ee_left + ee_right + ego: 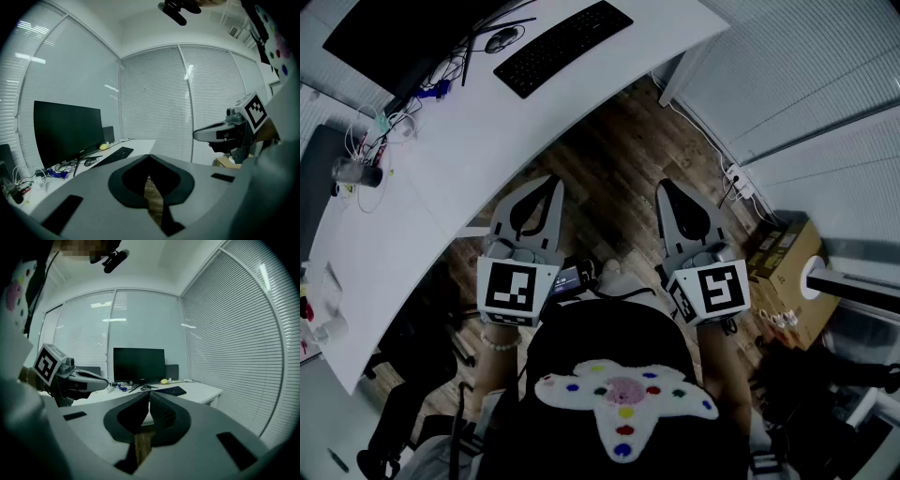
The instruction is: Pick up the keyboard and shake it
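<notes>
my left gripper (551, 183) jaws pressed together on nothing, my right gripper (667, 187) jaws closed too, empty, both held just off the desk (478, 150) edge, keyboard (562, 45) lying flat on the desk's far part, well apart from both grippers

Open desk (497, 141) fronts the keyboard (562, 47); mouse (500, 39) and monitor (394, 28) stand close behind.

The keyboard (562, 47) is a black, slim, full-width unit. It is laid flat, keys upward, on the white counter (487, 127), toward the counter's far end. In the head view it is set diagonally, with a mouse (500, 39) just beside it.
</notes>
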